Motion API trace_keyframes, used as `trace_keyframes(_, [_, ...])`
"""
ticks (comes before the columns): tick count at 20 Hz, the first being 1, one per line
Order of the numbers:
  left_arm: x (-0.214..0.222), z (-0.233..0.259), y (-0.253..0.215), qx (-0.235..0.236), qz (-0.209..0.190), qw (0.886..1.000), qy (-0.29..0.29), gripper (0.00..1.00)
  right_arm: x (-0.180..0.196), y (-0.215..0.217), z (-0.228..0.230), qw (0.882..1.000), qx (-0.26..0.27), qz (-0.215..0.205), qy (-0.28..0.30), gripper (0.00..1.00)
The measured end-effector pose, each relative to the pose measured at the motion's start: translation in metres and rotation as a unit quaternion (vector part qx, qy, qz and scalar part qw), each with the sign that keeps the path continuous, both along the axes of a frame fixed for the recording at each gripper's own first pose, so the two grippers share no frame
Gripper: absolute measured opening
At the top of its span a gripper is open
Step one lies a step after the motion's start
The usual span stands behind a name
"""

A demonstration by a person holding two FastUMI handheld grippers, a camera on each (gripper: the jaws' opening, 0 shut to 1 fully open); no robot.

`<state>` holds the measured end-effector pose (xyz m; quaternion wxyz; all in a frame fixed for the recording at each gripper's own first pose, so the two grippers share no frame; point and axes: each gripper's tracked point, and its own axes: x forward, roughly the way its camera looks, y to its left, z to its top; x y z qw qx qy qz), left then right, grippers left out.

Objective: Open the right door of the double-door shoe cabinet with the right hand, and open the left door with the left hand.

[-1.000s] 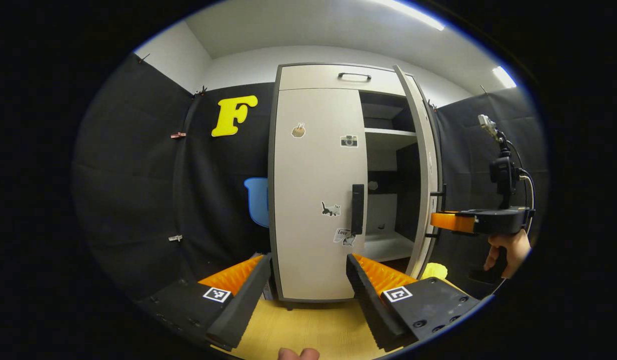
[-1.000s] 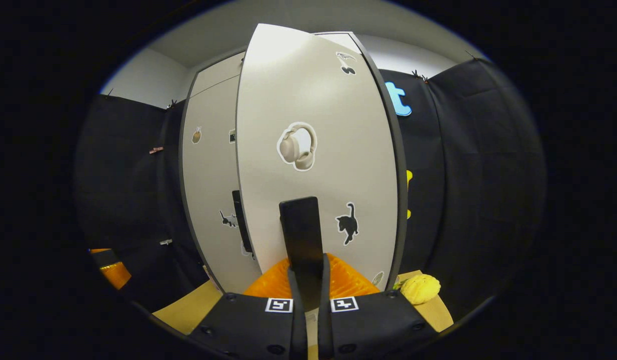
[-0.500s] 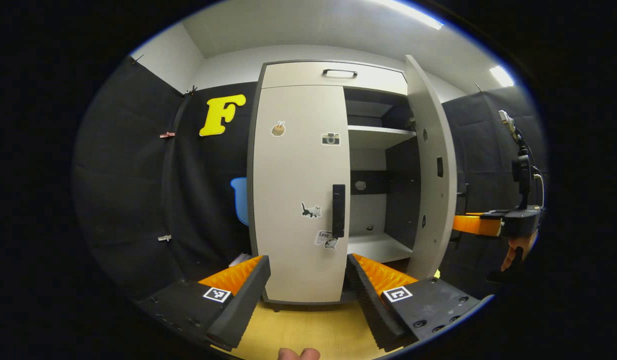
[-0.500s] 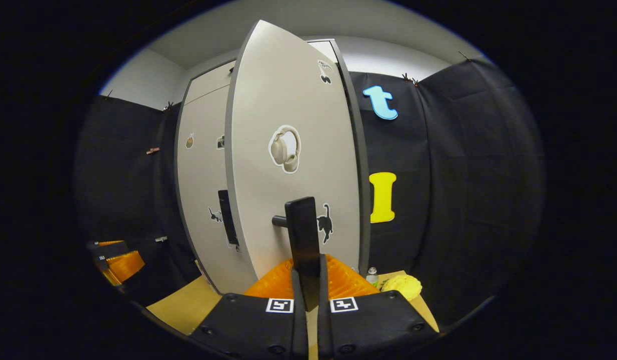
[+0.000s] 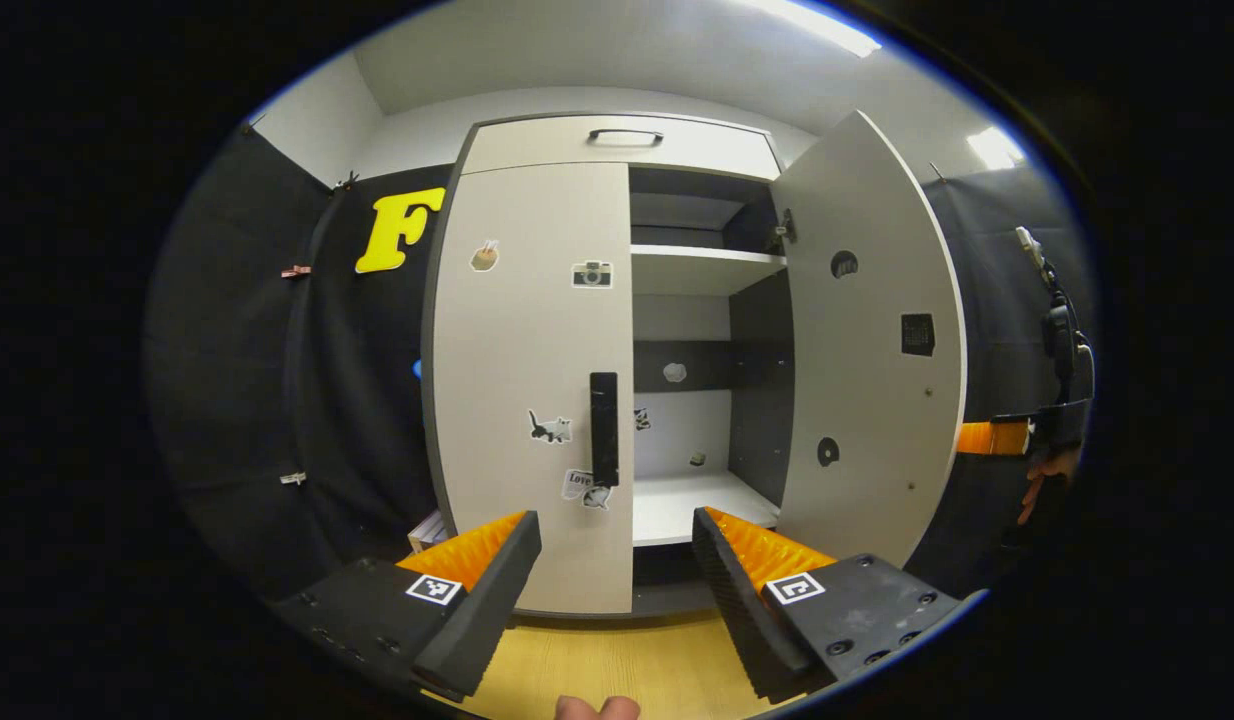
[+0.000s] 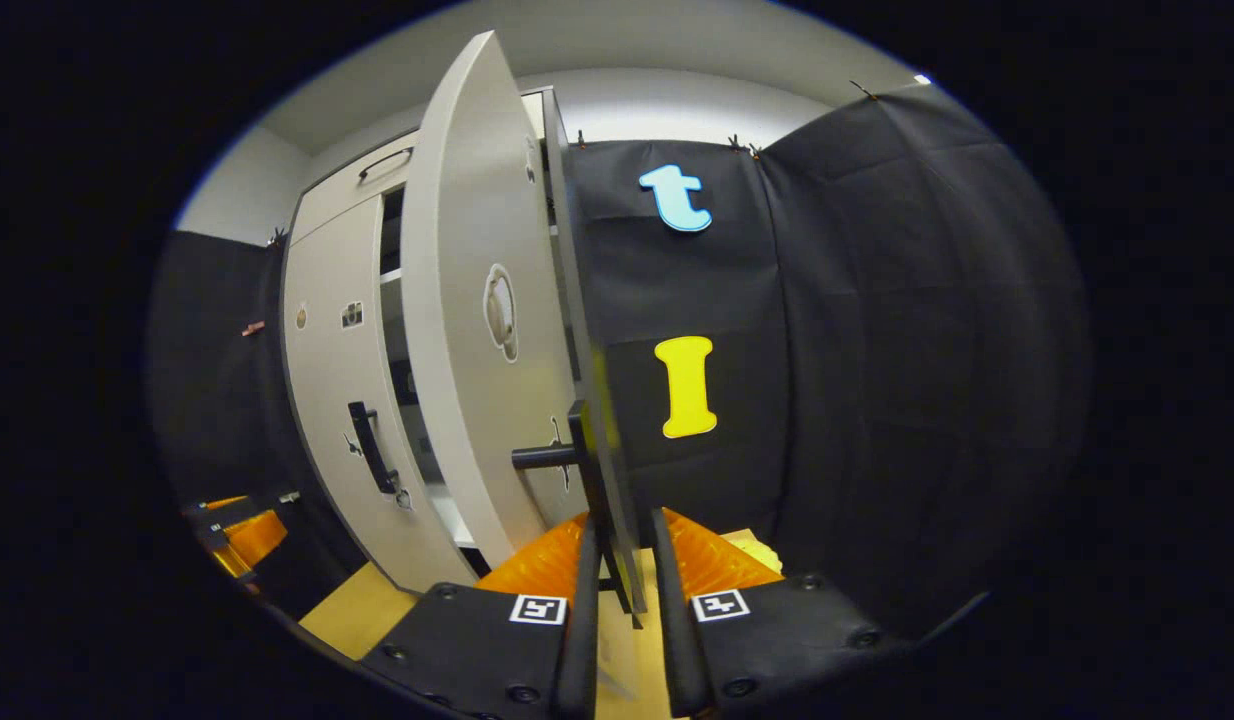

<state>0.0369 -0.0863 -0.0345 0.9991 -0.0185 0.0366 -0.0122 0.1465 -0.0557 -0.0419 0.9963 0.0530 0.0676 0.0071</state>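
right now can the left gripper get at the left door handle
Probably yes: the left gripper is open, short of the left door, and its handle stands ahead with nothing between; the right door has swung aside.

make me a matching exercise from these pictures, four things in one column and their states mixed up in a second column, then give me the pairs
Things:
1. right door
2. left door
3. left tongs
4. right tongs

States:
A. closed flat against the cabinet
B. open, hanging in front of the cabinet with nothing between the fingers
C. swung wide open, shelves showing behind it
D. closed around a door handle

Pairs: 1-C, 2-A, 3-B, 4-D
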Motion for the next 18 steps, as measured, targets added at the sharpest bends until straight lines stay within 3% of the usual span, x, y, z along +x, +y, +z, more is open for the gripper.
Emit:
trace_keyframes(1, [0.002, 0.001, -0.003, 0.002, -0.002, 1.000, 0.000, 0.95, 0.002, -0.005, 0.003, 1.000, -0.008, -0.003, -0.007, 0.35])
trace_keyframes(6, [0.009, 0.001, -0.006, 0.009, -0.003, 1.000, 0.003, 0.95, 0.000, -0.009, 0.019, 0.999, -0.040, -0.002, -0.030, 0.33])
trace_keyframes(10, [0.020, 0.001, -0.004, 0.010, 0.000, 1.000, 0.004, 0.92, -0.007, -0.007, 0.021, 0.999, -0.031, 0.001, -0.027, 0.34])
trace_keyframes(12, [0.028, 0.004, -0.003, 0.017, 0.002, 1.000, 0.001, 0.95, -0.012, -0.007, 0.022, 0.999, -0.027, 0.000, -0.026, 0.39])
trace_keyframes(14, [0.038, 0.006, -0.003, 0.021, 0.003, 1.000, -0.002, 0.95, -0.020, -0.009, 0.022, 0.999, -0.033, -0.001, -0.026, 0.48])
trace_keyframes(16, [0.052, 0.010, -0.003, 0.023, 0.003, 1.000, -0.006, 0.92, -0.027, -0.015, 0.023, 0.999, -0.044, -0.008, -0.031, 0.65])
trace_keyframes(18, [0.068, 0.015, -0.002, 0.028, 0.006, 0.999, -0.013, 0.96, -0.036, -0.019, 0.031, 0.997, -0.051, -0.014, -0.049, 0.84])
